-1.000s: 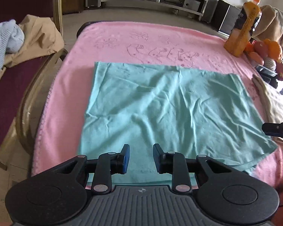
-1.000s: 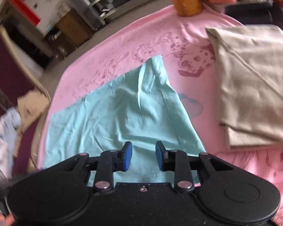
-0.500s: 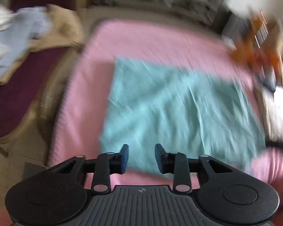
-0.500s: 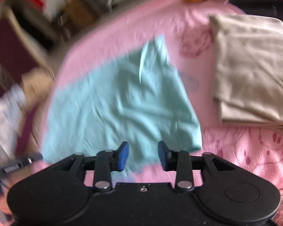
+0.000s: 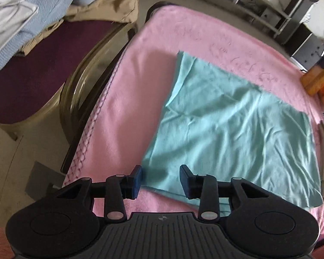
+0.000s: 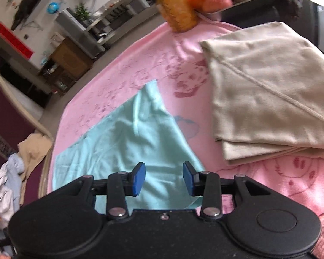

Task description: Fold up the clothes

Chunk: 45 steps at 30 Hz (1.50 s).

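Here your left gripper [image 5: 161,181] and right gripper [image 6: 163,179] hover with jaws spread, empty, over the teal cloth's [image 5: 233,129] near edge on the blanket [image 5: 140,99].

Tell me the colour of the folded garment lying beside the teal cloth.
Beige folded garment, clearest in the right wrist view.

Daylight fills both views, bright and soft. Fisheye bending curves the frame edges, with dark vignette corners. Motion blur smears the right edge of the left wrist view and the upper part of the right wrist view. Wrinkles on the teal cloth [image 5: 237,129] catch pale highlights.
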Each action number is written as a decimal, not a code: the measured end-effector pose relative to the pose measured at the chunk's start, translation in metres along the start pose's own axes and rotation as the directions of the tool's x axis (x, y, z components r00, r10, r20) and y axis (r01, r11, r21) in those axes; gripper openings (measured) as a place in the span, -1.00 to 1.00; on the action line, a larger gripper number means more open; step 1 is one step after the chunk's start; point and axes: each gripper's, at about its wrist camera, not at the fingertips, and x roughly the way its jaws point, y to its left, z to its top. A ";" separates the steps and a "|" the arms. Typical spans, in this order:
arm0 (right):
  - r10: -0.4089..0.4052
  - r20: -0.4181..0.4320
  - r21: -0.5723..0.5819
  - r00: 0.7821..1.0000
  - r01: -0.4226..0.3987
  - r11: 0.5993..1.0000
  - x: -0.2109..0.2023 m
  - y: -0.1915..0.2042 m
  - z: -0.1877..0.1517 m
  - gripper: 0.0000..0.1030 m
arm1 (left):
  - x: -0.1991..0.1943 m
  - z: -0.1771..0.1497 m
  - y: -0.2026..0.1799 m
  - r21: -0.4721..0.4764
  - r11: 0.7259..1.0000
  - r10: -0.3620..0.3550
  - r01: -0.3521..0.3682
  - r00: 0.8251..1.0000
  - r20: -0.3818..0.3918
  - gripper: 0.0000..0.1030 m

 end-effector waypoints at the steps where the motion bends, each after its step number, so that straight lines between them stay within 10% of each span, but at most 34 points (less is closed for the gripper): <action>1: -0.019 0.001 0.025 1.000 0.019 0.999 0.001 -0.004 0.002 -0.17 | 0.002 0.000 0.002 -0.012 1.000 -0.001 0.001 1.000 -0.011 -0.34; 8: -0.107 -0.040 0.048 0.993 0.109 0.993 0.010 -0.012 0.002 -0.18 | 0.012 0.000 -0.003 -0.002 0.999 0.040 -0.040 0.998 -0.041 -0.73; 11: -0.128 -0.052 0.008 0.990 0.129 0.992 0.012 -0.008 -0.001 -0.97 | 0.006 -0.002 -0.008 0.030 0.999 0.041 -0.041 0.999 0.002 -0.91; 23: -0.357 -0.053 -0.198 0.933 0.340 0.919 0.030 0.017 -0.011 -0.88 | 0.009 -0.015 -0.036 0.230 0.949 0.214 -0.217 0.976 0.036 -0.79; 28: -0.212 -0.047 -0.087 0.976 0.208 0.974 0.001 0.017 0.000 -0.73 | -0.021 -0.004 -0.021 0.143 0.987 0.067 -0.080 0.994 0.089 -0.56; 34: 0.008 0.065 -0.123 0.998 0.000 0.992 -0.037 0.066 0.049 -0.51 | -0.054 0.043 -0.028 0.127 0.992 -0.016 -0.015 0.972 0.235 -0.42; 45: 0.051 0.122 -0.112 0.991 -0.038 0.993 0.059 0.067 0.119 -0.47 | 0.021 0.120 -0.032 0.085 0.996 -0.038 0.021 0.978 0.207 -0.28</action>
